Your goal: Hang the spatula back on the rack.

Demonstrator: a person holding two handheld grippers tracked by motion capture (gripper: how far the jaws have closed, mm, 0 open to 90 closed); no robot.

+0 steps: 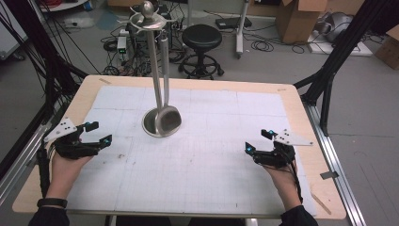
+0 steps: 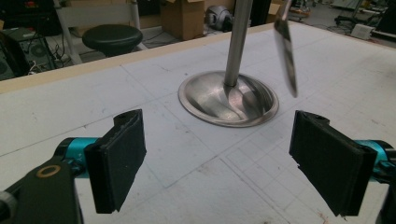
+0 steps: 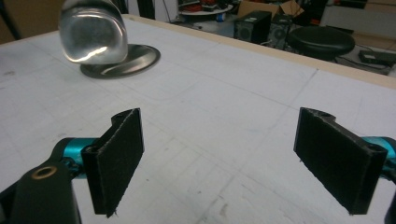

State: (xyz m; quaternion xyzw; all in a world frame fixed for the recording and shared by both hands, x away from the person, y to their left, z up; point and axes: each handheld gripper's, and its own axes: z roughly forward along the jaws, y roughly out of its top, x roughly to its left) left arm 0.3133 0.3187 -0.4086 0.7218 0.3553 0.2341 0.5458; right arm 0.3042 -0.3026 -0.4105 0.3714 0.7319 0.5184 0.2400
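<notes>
- The left gripper (image 1: 96, 133) rests low over the white gridded mat (image 1: 207, 188) at the left side of the table (image 1: 301, 101). Its jaws stand wide apart with nothing between them.
- The right gripper (image 1: 258, 141) rests at the right side of the mat, also released — its two black pads (image 3: 116, 161) are far from each other and only bare mat shows between them.
- Both grippers are well apart from the metal stand (image 1: 157, 70), which is near the middle of the mat, toward the far edge.
- The stand has a round shiny base (image 1: 149, 123) and a thin upright pole; its top ring is partly mixed with the cables on the floor behind, so the hooks are hard to make out.
- A ladle (image 1: 168, 117) hangs from the stand. Its bowl is low, just over the base — I cannot tell if it touches the base.
- In the left gripper view the ladle (image 2: 286, 51) is seen from its edge and is blurred, and the pole is cut off at the top.
- In the right gripper view the bowl of the ladle (image 3: 93, 32) hides most of the pole, and its handle is cut off by the top edge.
</notes>
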